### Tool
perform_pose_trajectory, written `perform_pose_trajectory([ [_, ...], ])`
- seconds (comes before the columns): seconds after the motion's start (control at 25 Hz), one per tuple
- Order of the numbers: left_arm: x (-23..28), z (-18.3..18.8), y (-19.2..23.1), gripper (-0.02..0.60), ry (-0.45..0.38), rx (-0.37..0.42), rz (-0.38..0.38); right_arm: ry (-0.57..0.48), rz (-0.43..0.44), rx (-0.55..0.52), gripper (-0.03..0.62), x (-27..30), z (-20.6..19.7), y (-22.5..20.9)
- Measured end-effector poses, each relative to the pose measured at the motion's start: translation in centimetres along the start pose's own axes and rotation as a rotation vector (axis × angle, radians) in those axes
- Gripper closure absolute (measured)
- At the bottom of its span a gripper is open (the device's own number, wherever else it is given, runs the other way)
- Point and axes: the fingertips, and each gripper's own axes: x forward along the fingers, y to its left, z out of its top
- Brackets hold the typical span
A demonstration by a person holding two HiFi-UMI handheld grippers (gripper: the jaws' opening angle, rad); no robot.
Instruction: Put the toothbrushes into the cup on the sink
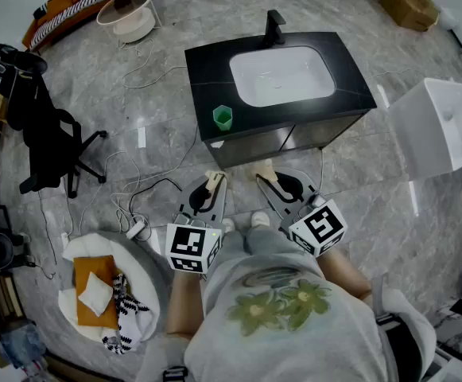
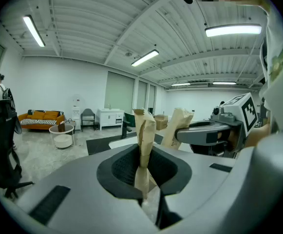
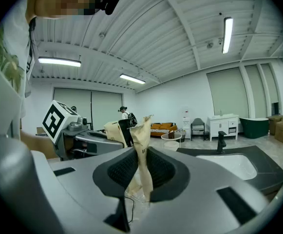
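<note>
Toothbrushes: two, each in a tan paper sleeve. The left toothbrush [image 2: 144,128] stands upright in the left gripper [image 2: 142,172], and the right toothbrush [image 3: 142,147] does the same in the right gripper [image 3: 140,179]
Left gripper: jaws almost together, pads pinching the lower part of the sleeve, whose top sticks up free above them
Right gripper: jaws almost together, clamped low on its own sleeve in the same way
Where the brushes are: side by side and near each other in front of the person's body. They are over the floor [image 1: 135,94], just short of the front edge of the sink unit and not yet above it
Green cup [image 1: 223,118]: upright at the front left corner of the black countertop [image 1: 207,66], beside the left edge of the white basin [image 1: 282,74]. Nothing shows sticking out of it, though it is too small in the head view to see inside
Faucet [image 1: 275,24]: black, at the middle of the countertop's back edge, well apart from the cup
Done so far: both brushes are in hand, one per gripper; neither is in the cup
Left to do: by my judgement, carry each brush forward and to the left over the cup, tip it end-down into the mouth and let go, one after the other
Around: an office chair [image 1: 44,134] and loose cables [image 1: 147,193] on the floor to the left of the sink unit
</note>
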Motion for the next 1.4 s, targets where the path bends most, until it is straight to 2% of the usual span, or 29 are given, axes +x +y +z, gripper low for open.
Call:
perform_pose_trajectory([
  [0.52,-0.2,-1.5,-2.4,0.526,-0.002,-0.036,0.086,0.005,0.07,-0.033,0.513,-1.9,-1.6,-0.9],
  [0.76,0.3,-2.2,-2.5,0.526,0.012,-0.025,0.117,0.011,0.077,-0.016,0.513,-1.9,-2.6,-1.7],
  [1.16,3.7,-1.6,0.8,0.526,0.009,-0.015,0.125,0.015,0.074,-0.008,0.513,1.1,-2.6,-4.3],
  [1.4,6.9,1.0,4.1,0.526,-0.02,-0.016,0.109,0.003,0.048,-0.02,0.513,4.3,-0.7,-7.3],
])
